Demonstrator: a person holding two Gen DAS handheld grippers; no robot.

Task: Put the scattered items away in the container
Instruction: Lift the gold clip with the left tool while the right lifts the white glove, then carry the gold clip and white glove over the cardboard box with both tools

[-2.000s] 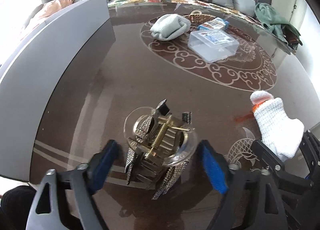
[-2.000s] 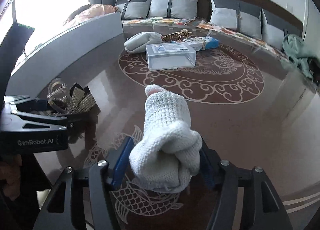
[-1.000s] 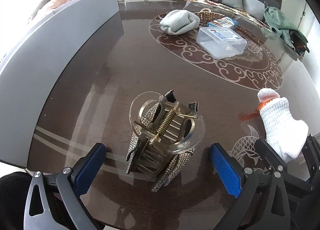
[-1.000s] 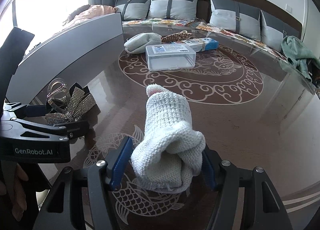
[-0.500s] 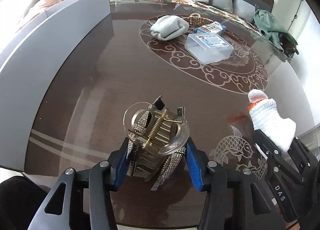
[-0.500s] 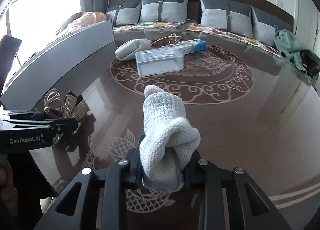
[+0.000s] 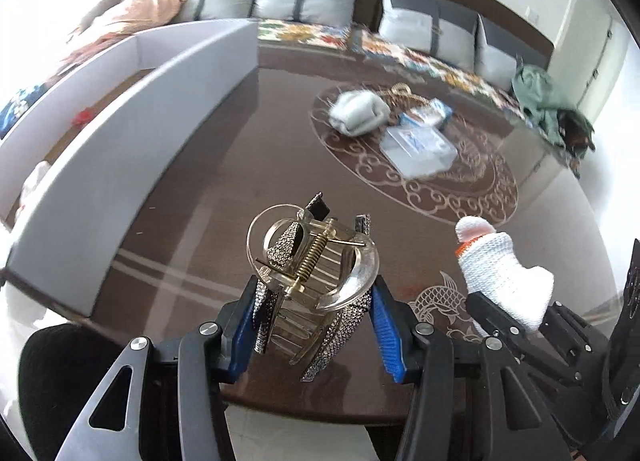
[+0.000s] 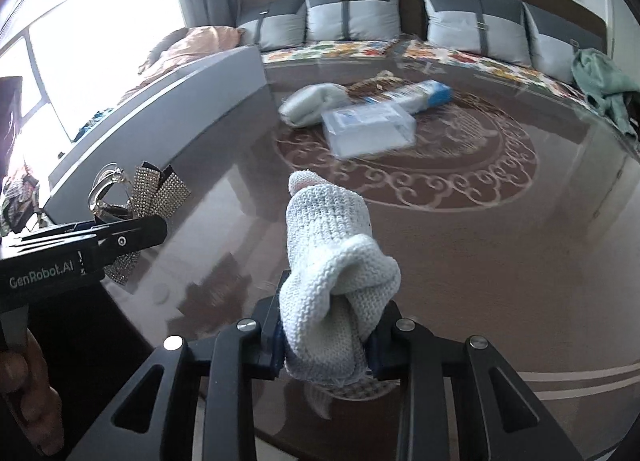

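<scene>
Landmark: a large dark brown table with a glossy top and a pale scrollwork oval inlaid toward its far side; every place below is given from this table.
Left gripper: the left gripper is clamped on a hair claw clip, its blue pads pressing both sides of the clip, above the table's near edge.
Hair claw clip: clear plastic with a brass spring and rhinestone-covered wings; it stands up out of the grip, clear of the tabletop.
Right gripper: the right gripper is closed tight on a white knitted glove, above the table's near edge and to the right of the left gripper.
White knitted glove: bunched and folded at the pinched end, it rises from the pads; its far tip shows an orange-pink patch.
Container: a long grey box with tall walls lies along the table's left edge; a small red item lies on its floor, other contents too blurred to name.
Clear plastic box: a lidded clear plastic box with a printed label sits on the oval inlay, on the far half of the table.
Rolled pale cloth: a rolled pale cloth lies just beside the clear box, on its left.
Blue and white packet: a blue and white packet lies just behind the clear box.
Woven object: a woven object lies behind the cloth and packet, too blurred to identify.
Beyond the table: a sofa with grey cushions runs along the far side; a green garment lies at the table's far right corner.
Person: a hand shows at the table's near left, on the left gripper's handle.
</scene>
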